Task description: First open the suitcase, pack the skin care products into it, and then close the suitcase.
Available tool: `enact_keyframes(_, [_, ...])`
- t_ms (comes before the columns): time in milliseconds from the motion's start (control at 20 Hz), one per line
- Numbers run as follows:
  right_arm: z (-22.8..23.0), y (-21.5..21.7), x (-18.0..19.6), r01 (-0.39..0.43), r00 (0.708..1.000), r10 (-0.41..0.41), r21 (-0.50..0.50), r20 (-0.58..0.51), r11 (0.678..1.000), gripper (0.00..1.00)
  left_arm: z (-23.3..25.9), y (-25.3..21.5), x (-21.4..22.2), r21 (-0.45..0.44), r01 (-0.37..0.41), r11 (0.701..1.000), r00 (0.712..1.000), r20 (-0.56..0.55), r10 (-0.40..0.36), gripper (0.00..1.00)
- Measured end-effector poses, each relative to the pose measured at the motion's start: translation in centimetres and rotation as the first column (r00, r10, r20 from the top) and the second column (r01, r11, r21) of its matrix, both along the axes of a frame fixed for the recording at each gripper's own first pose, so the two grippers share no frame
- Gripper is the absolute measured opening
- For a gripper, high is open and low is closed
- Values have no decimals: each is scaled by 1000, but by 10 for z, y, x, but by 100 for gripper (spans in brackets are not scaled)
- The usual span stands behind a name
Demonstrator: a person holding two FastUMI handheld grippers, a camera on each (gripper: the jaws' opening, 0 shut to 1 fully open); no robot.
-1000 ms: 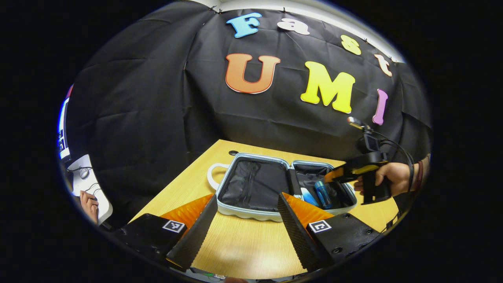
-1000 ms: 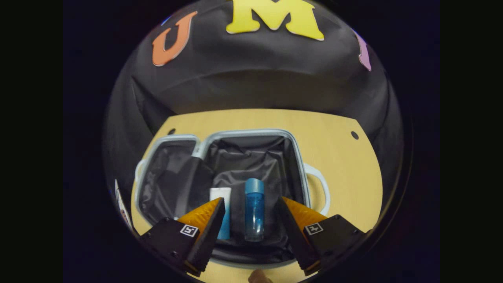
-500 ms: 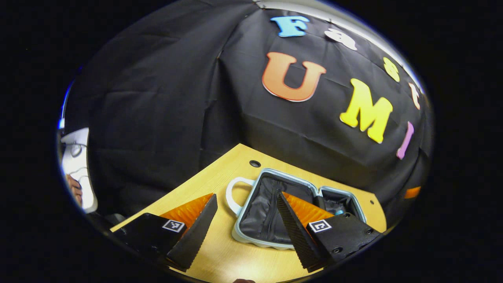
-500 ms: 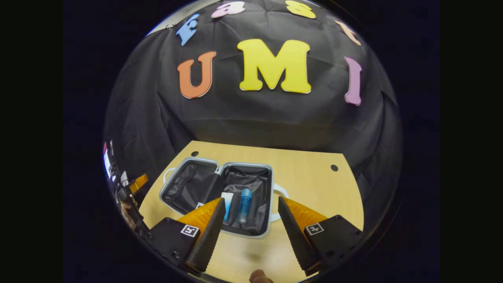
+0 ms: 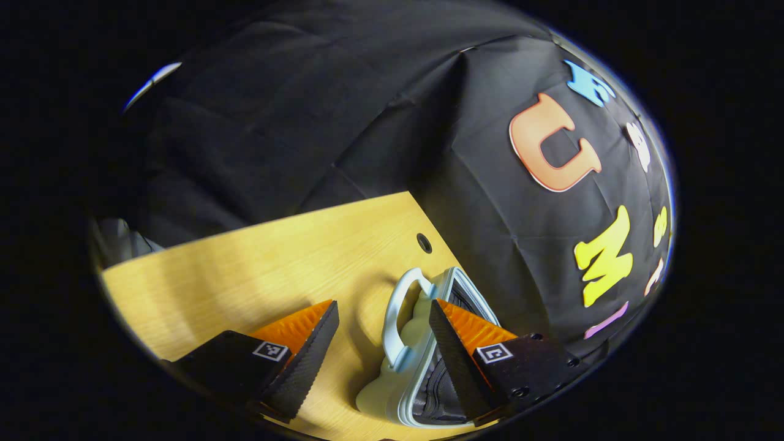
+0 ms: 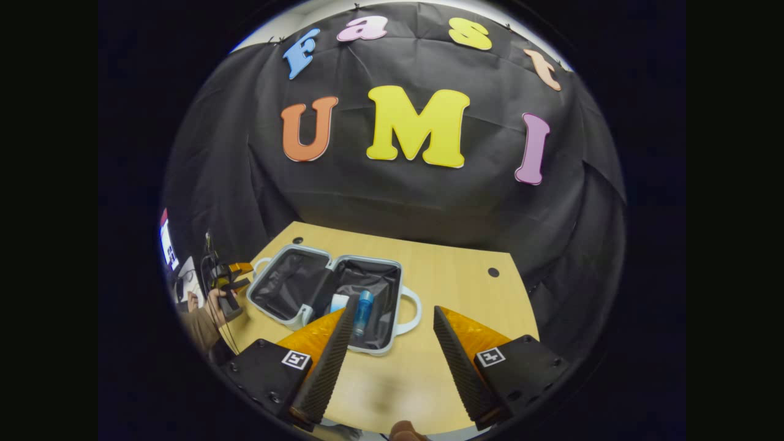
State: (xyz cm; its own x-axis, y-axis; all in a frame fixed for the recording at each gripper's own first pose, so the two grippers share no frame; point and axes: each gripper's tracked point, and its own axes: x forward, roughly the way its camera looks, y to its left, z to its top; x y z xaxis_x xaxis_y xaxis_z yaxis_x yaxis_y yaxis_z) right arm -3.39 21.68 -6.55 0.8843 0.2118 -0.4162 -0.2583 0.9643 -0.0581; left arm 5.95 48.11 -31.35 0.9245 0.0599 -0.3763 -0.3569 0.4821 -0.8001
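The pale suitcase (image 6: 288,318) lies open and flat on the wooden table (image 6: 453,288), its black lining showing. In its right half lie a blue bottle (image 6: 363,311) and a white tube (image 6: 338,303). My right gripper (image 6: 395,303) is open and empty, held back above the table's near side. My left gripper (image 5: 383,303) is open too, low at the suitcase's left end, and the white handle (image 5: 395,318) of the empty half (image 5: 380,392) stands between its fingers without touching them. In the right gripper view, the left gripper (image 6: 242,275) is seen in a hand beside that end.
The table has small round holes (image 5: 424,243) (image 6: 493,271) near its back edge. Black cloth walls close off the back and both sides. A white device (image 6: 184,283) shows beyond the table's left edge. Bare table stretches left of the suitcase (image 5: 257,263).
My right gripper has drawn back and up from over the suitcase's right half. My left gripper has swung round and down to the left end, closing in on the handle.
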Motion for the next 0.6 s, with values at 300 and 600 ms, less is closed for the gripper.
enact_keyframes(300, [-1, -10, -10, 32, 999, -32, 6, -20, 999, 80, -20, -21, 23, -156, 59, 986, 998, 21, -56, 68])
enact_keyframes(600, [-4, -20, -18, 55, 998, -53, 64, -26, 996, 80, -19, -24, 27, -241, 59, 969, 998, 34, -52, 14])
